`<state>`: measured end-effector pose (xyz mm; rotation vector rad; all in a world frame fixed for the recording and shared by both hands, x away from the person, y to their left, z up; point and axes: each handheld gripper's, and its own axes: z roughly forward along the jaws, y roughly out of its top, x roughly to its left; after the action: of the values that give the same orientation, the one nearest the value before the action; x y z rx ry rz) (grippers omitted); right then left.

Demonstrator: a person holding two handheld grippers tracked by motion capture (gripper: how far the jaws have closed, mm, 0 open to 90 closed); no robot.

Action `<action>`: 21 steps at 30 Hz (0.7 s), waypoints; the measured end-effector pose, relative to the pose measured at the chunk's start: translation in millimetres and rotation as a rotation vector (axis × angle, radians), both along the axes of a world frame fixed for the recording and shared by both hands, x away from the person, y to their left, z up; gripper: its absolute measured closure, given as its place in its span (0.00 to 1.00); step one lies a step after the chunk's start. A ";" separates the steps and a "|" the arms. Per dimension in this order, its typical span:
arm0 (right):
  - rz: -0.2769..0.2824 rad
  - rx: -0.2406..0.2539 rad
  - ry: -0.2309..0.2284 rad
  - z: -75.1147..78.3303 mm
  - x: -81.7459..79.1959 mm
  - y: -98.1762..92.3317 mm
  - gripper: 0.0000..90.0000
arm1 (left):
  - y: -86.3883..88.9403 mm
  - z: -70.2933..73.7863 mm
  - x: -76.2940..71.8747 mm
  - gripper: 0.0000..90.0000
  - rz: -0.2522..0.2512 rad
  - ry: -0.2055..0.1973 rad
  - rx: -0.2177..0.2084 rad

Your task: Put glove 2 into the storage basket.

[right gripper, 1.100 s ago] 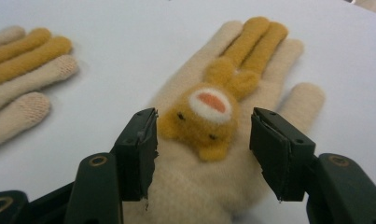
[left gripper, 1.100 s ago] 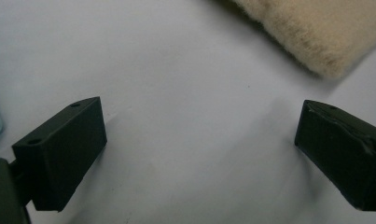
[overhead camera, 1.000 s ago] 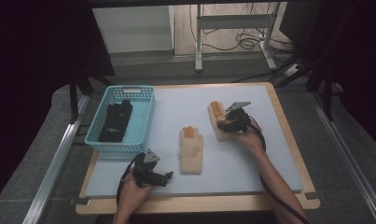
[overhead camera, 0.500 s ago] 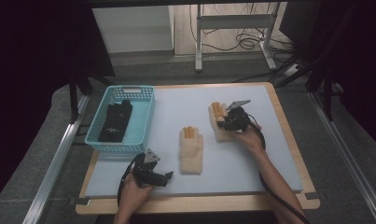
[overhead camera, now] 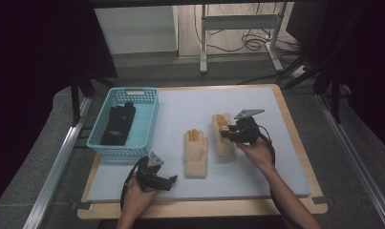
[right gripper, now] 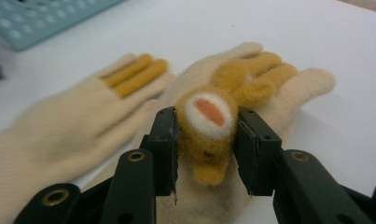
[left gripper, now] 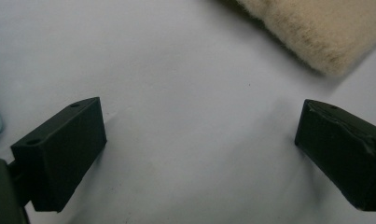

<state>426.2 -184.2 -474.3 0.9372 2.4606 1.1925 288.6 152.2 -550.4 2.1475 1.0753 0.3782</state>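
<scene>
The right gripper (right gripper: 206,140) holds a glove (right gripper: 232,116) by the brown, bear-like patch on its back: the 2 jaws press on both sides of this patch, and they have just been closing on it. This cream glove has 2 orange fingers and it lies on the grey mat (overhead camera: 276,157), right of the middle. In the high view the right gripper (overhead camera: 228,135) is over the middle of this glove (overhead camera: 223,138). A 2nd glove (overhead camera: 196,152) of the same kind lies flat just beside it on the left, with the fingers pointing away from the person; whether the 2 gloves touch, I cannot tell. The left gripper (overhead camera: 168,181) rests near the front edge of the mat, close to the cuff of the 2nd glove (left gripper: 316,32). Its jaws stand wide apart and nothing is between them. A blue basket (overhead camera: 97,143) stands at the left edge of the mat, and a black cloth (overhead camera: 119,123) lies inside it.
</scene>
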 end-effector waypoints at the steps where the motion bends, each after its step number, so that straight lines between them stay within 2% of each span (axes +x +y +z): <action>1: 0.007 0.015 0.006 2.4 -4.9 1.8 0.67 | 0.0 0.0 0.0 0.03 0.000 0.000 0.000; 2: 0.022 0.038 0.022 6.8 -15.1 7.4 0.67 | 0.0 0.0 0.0 0.03 0.000 -0.001 0.000; 3: 0.022 0.038 0.022 6.8 -15.1 7.4 0.67 | 0.0 0.0 0.0 0.03 0.000 -0.001 0.000; 4: 0.033 0.051 0.020 10.4 -24.8 14.7 0.67 | 0.0 0.0 0.0 0.03 0.000 -0.001 0.000; 6: 0.039 0.059 0.022 11.7 -29.1 19.1 0.67 | 0.1 -0.1 0.0 0.03 0.000 -0.003 0.001; 8: 0.052 0.069 0.044 13.8 -37.0 29.1 0.67 | 0.1 0.0 -0.1 0.03 0.000 -0.003 0.001; 9: 0.067 0.083 0.061 14.0 -43.6 41.0 0.67 | 0.1 -0.1 -0.1 0.03 0.001 -0.003 0.001; 10: 0.067 0.083 0.061 14.0 -43.6 41.0 0.67 | 0.1 -0.1 -0.1 0.03 0.001 -0.003 0.001; 12: 0.071 0.080 0.071 13.8 -49.0 53.9 0.67 | -0.1 -0.2 -0.1 0.03 0.003 -0.004 -0.002; 13: 0.070 0.076 0.073 12.6 -53.5 66.4 0.67 | -0.1 -0.2 -0.2 0.03 0.003 -0.004 -0.002; 14: 0.070 0.076 0.073 12.6 -53.5 66.4 0.67 | -0.1 -0.2 -0.2 0.03 0.003 -0.004 -0.002; 15: 0.045 0.056 0.067 9.0 -57.5 78.4 0.67 | -0.3 -0.3 -0.2 0.03 0.005 -0.005 -0.004; 19: 0.008 0.017 0.057 -1.4 -61.9 92.7 0.67 | -0.3 -0.3 -0.3 0.03 0.005 -0.005 -0.004; 21: -0.025 0.004 0.087 -14.8 -61.8 100.5 0.64 | -0.1 -0.2 -0.3 0.03 0.004 -0.004 -0.002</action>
<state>364.4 -83.7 -489.1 1.0384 2.5059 1.1732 288.3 152.1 -550.7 2.1423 1.0769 0.3828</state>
